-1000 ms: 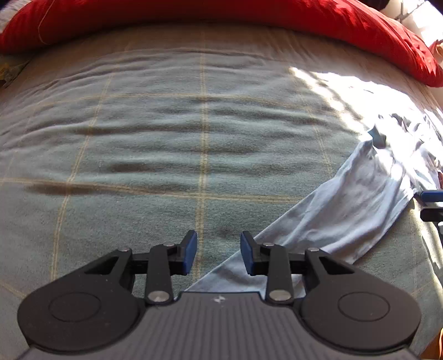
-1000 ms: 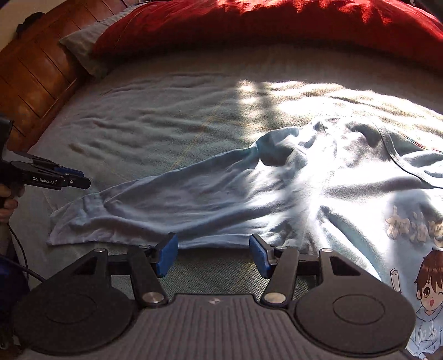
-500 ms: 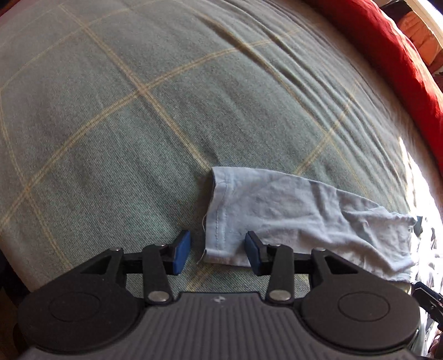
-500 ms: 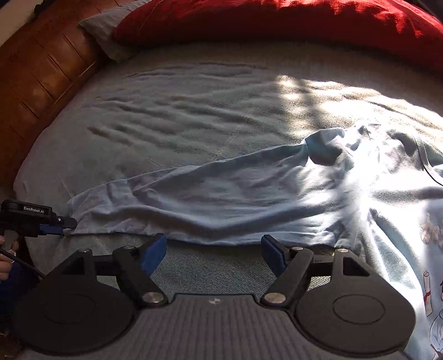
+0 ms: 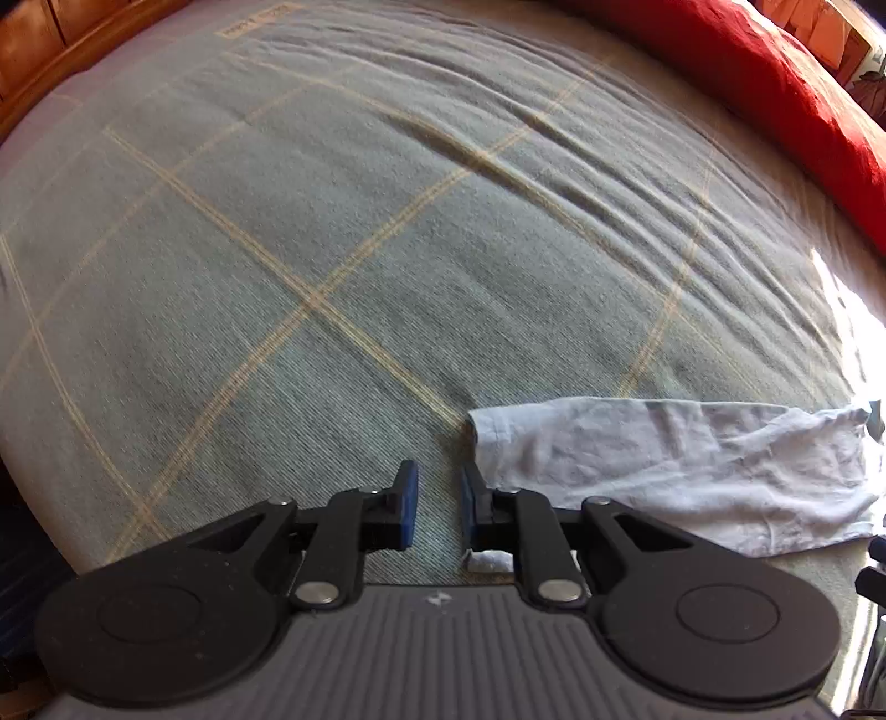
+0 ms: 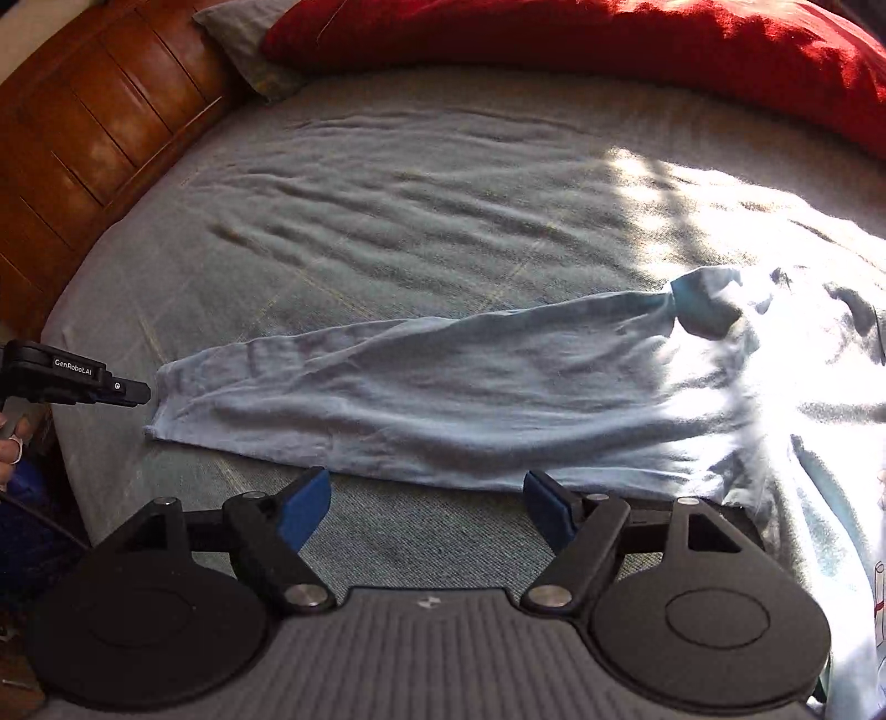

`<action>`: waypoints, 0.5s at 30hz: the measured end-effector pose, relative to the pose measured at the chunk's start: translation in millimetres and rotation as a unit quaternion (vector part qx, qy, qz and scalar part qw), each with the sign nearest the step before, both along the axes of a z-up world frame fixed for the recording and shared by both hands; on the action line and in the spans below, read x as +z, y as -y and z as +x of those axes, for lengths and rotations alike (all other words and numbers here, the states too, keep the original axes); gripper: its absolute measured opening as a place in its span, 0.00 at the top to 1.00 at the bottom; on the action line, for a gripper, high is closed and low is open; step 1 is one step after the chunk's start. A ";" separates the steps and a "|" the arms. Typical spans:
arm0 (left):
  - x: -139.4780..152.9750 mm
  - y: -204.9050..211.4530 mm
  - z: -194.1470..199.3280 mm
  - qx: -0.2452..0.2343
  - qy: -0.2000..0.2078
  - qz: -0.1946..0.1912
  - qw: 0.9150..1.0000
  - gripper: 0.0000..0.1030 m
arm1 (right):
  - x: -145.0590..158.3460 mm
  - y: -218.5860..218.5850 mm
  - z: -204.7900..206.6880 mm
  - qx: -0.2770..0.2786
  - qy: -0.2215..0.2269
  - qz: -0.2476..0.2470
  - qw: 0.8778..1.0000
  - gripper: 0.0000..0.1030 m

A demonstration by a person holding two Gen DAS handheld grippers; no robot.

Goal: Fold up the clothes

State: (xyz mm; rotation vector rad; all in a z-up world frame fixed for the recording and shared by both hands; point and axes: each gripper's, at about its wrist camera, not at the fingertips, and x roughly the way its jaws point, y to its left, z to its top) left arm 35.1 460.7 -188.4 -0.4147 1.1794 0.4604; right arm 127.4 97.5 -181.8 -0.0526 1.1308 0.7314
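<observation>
One pale-blue shirt lies on the bed, sleeve stretched left. My left tool is closing on nothing beside the cuff; my right tool is spread, empty.

The right gripper hovers over the grey-green bedspread with its 2 blue-padded jaws spread wide and only bedspread between them. Just beyond them a light blue long-sleeved shirt lies with 1 sleeve stretched out to the left. The left gripper meets the cuff. A red pillow and wooden headboard border the bed.
</observation>
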 end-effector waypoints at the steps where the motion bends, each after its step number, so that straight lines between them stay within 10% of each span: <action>1: 4.2 1.1 3.1 -0.011 0.015 -0.007 1.000 0.81 | 0.0 0.2 0.0 0.000 0.000 0.000 1.000 0.22; 9: -26.5 80.5 84.0 -0.182 0.058 -0.159 0.969 0.67 | -3.6 -8.8 -2.5 0.005 0.006 -0.013 1.000 0.21; 15: -35.9 95.0 90.1 -0.206 0.031 -0.113 0.972 0.68 | 0.5 -3.4 1.9 0.008 0.047 -0.042 0.998 0.13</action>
